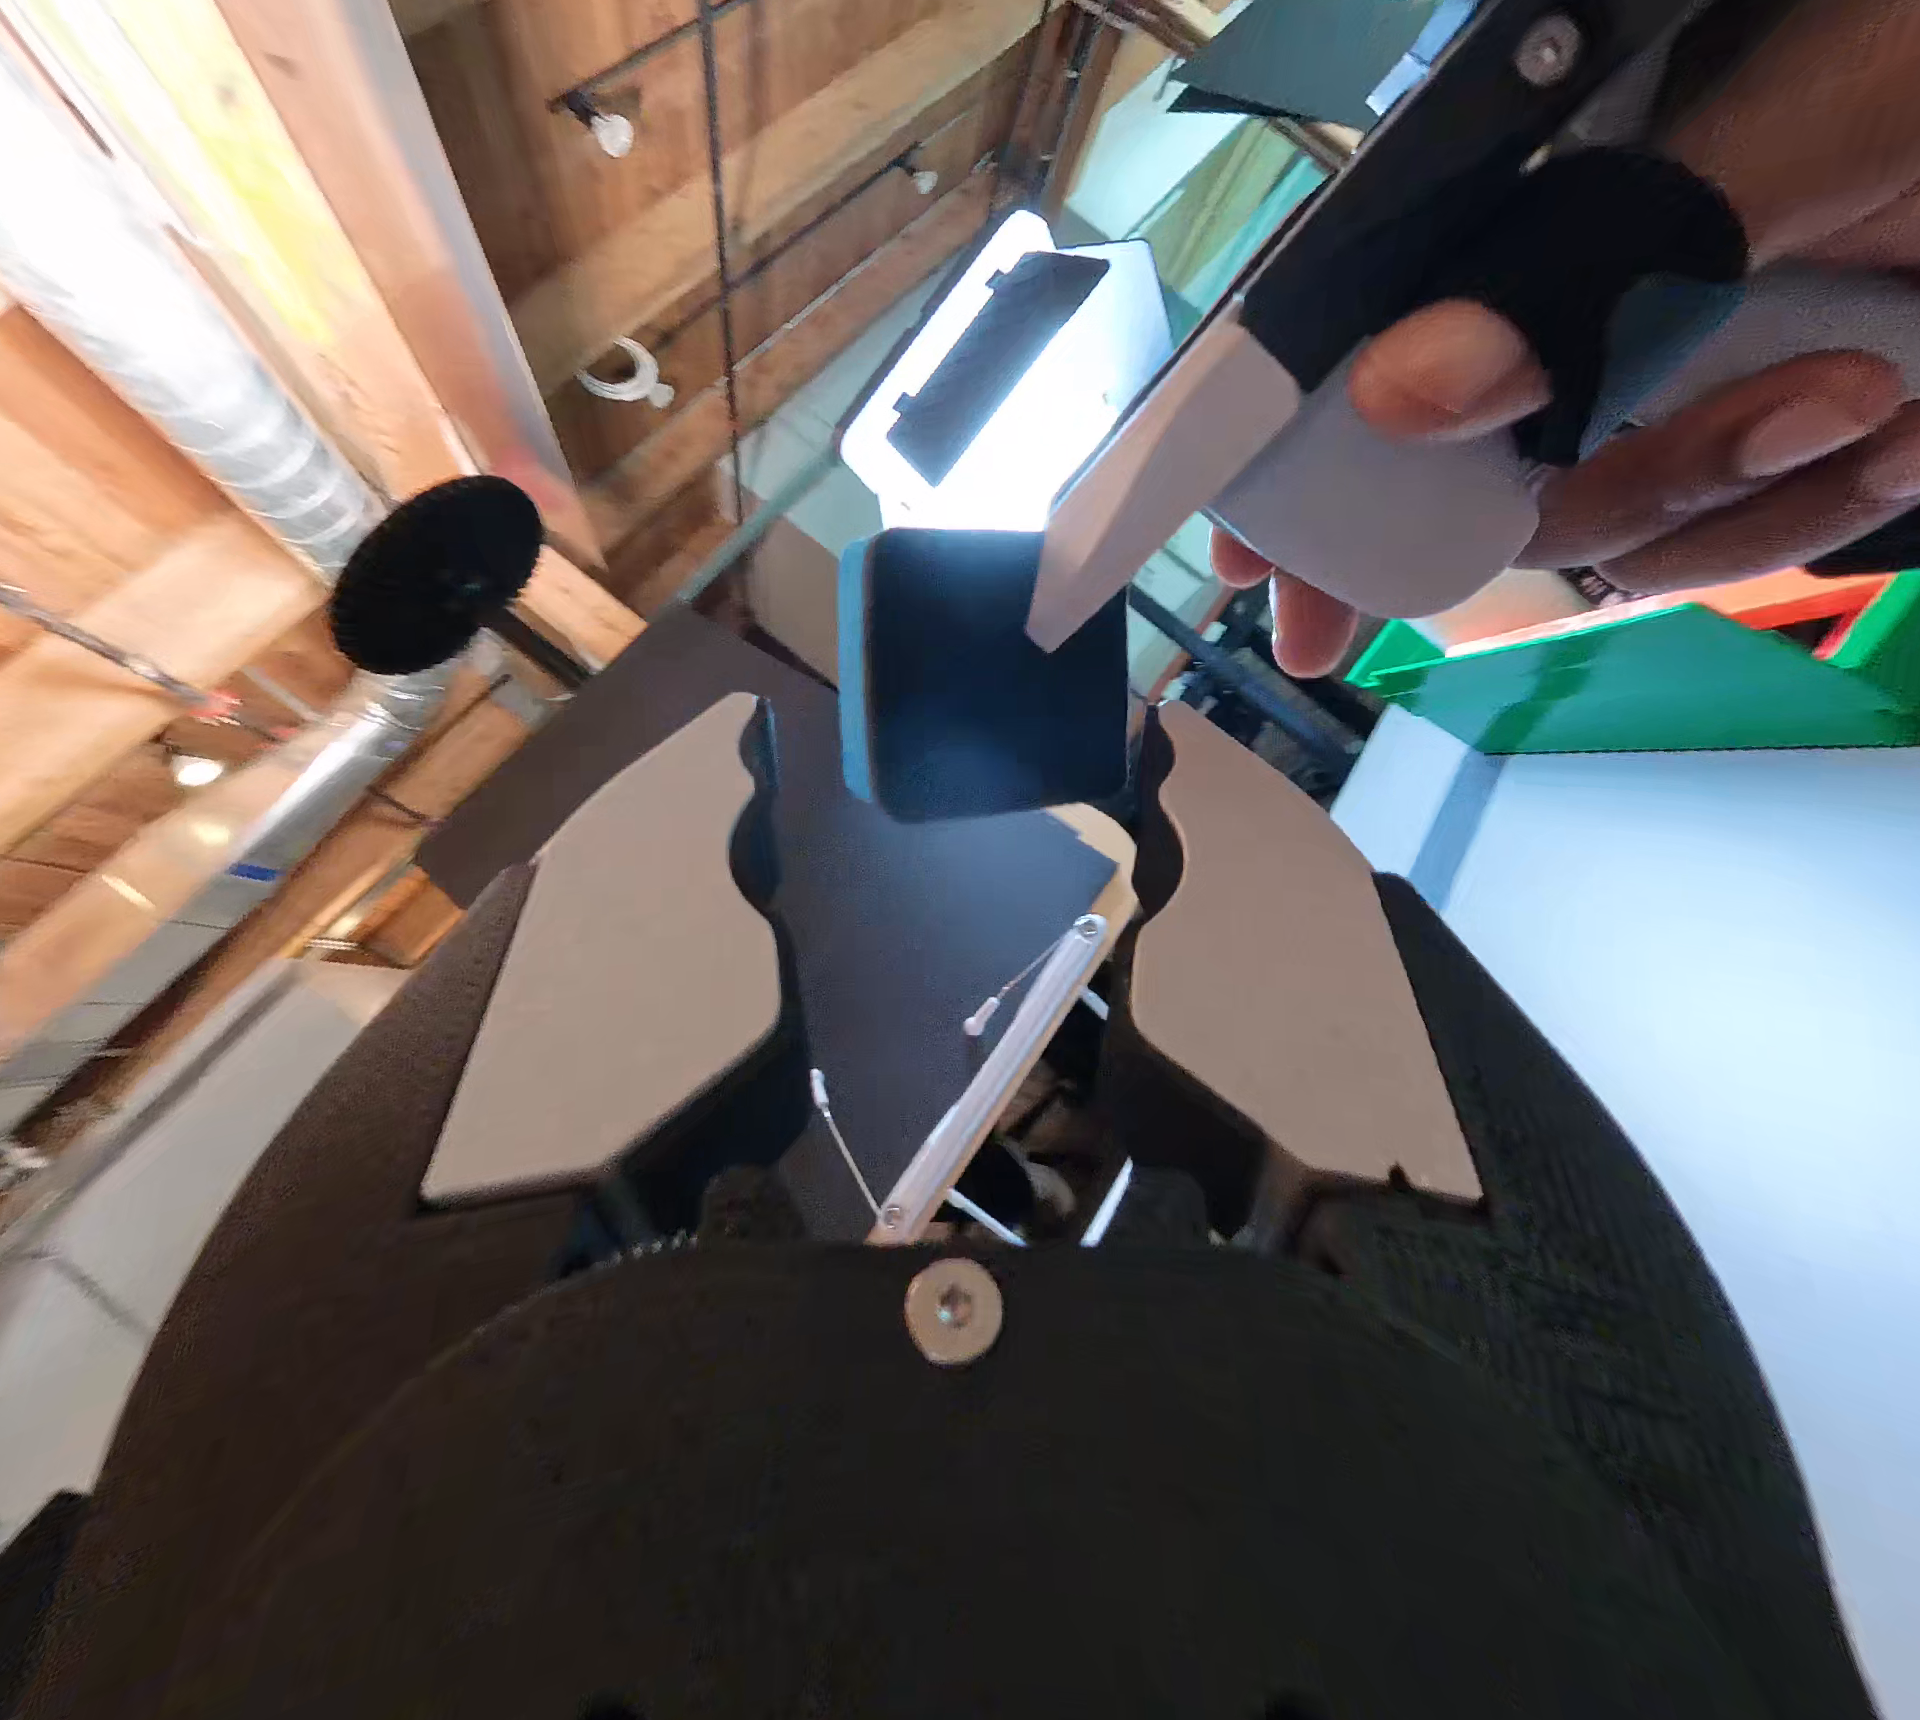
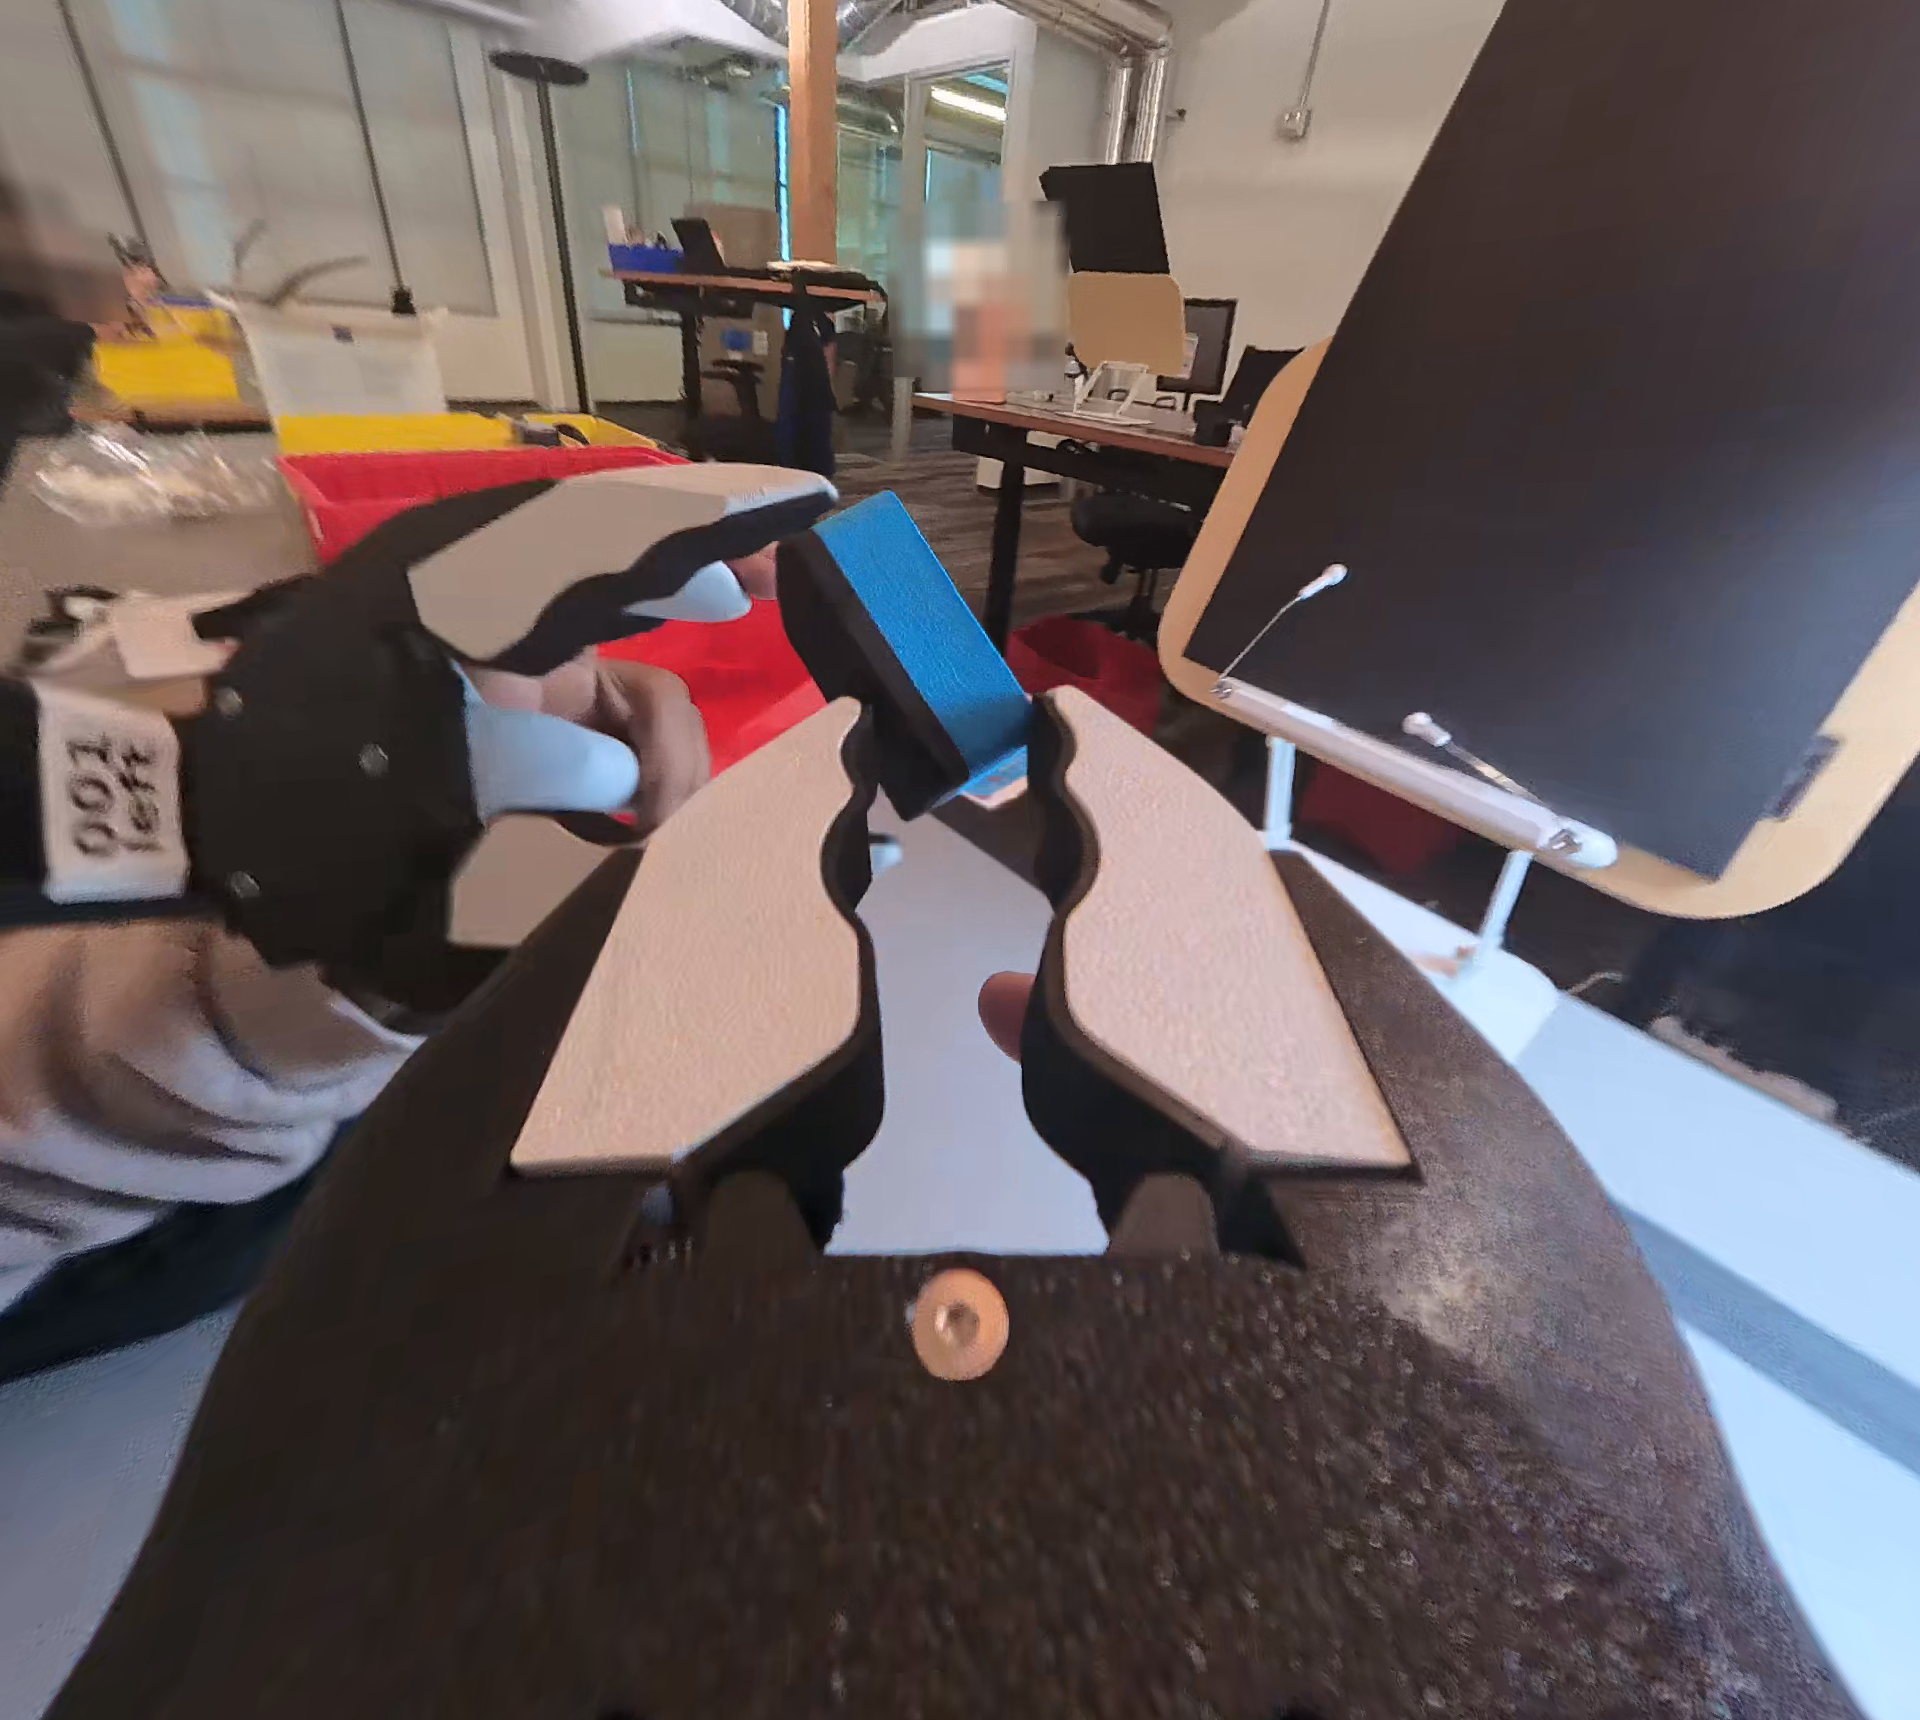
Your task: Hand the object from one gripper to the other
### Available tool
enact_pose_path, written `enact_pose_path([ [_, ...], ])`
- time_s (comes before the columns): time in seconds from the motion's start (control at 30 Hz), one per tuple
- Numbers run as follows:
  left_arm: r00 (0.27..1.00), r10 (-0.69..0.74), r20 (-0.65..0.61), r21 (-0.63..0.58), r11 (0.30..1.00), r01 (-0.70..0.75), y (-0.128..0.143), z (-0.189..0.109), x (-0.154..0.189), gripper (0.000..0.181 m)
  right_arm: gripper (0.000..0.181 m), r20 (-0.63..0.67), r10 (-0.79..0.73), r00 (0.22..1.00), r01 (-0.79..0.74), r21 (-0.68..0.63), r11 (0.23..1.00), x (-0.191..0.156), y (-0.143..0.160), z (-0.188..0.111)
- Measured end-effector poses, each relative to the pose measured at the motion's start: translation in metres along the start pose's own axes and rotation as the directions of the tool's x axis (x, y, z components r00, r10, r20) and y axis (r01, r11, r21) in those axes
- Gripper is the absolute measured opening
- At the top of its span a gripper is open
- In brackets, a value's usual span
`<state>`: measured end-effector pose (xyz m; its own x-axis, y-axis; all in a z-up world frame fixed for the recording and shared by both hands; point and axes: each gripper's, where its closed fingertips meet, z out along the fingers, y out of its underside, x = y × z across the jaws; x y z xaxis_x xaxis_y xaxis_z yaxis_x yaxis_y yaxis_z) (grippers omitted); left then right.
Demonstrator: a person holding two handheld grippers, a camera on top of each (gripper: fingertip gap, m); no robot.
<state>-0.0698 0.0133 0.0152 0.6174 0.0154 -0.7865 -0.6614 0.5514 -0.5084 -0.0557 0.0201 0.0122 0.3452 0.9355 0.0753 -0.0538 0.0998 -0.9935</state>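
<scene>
Right gripper [image 2: 948, 740] pinches a flat blue-and-black foam block [image 2: 914, 647] at its fingertips; left gripper [image 2: 774, 543], spread wide, sits just beside it.

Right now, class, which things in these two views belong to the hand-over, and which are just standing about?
Part of the job:
- flat blue block with black foam face
- right claw, shut on the block
- left claw, open, tips beside the block

Standing about:
- tilted black board with tan rim
- red plastic bin
- green plastic bin
- black gear wheel
</scene>
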Motion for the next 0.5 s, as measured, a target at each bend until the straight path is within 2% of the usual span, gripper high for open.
enact_pose_path([
  [0.07,0.999,0.026,0.043,-0.023,0.999,-0.025,0.005,0.002,0.002,0.072,0.028,0.005,0.056,0.998,-0.056,0.000,0.998,-0.005,0.004,0.003],
  [0.13,0.995,0.080,0.058,-0.071,0.995,-0.076,0.013,0.004,0.005,0.069,0.028,-0.015,0.051,0.999,-0.050,0.007,0.999,-0.013,0.007,0.006],
  [0.2,0.985,0.146,0.096,-0.110,0.985,-0.135,0.021,0.003,-0.002,0.062,0.025,-0.060,-0.022,0.998,0.023,0.019,1.000,-0.019,0.008,0.007],
  [0.23,0.988,0.136,0.078,-0.103,0.986,-0.128,0.023,0.002,-0.004,0.061,0.024,-0.070,-0.082,0.994,0.083,0.013,0.996,-0.022,0.008,0.008],
  [0.3,0.999,0.021,-0.034,-0.056,0.998,-0.022,0.021,-0.001,-0.004,0.061,0.025,-0.048,-0.209,0.977,0.209,0.013,0.978,-0.031,0.004,0.007],
  [0.37,0.973,-0.099,-0.207,0.025,0.994,0.107,0.012,-0.009,0.002,0.061,0.030,0.081,-0.324,0.943,0.321,0.050,0.946,-0.050,-0.002,0.002],
  [0.4,0.942,-0.159,-0.297,0.050,0.982,0.181,0.008,-0.014,0.005,0.061,0.035,0.140,-0.363,0.921,0.355,0.077,0.932,-0.057,-0.006,-0.003],
  [0.47,0.819,-0.277,-0.502,0.018,0.943,0.331,0.003,-0.026,0.017,0.062,0.043,0.234,-0.445,0.864,0.426,0.128,0.896,-0.068,-0.013,-0.015],
  [0.5,0.771,-0.304,-0.560,0.020,0.925,0.379,-0.001,-0.032,0.018,0.061,0.050,0.273,-0.491,0.827,0.468,0.149,0.871,-0.073,-0.014,-0.022],
])
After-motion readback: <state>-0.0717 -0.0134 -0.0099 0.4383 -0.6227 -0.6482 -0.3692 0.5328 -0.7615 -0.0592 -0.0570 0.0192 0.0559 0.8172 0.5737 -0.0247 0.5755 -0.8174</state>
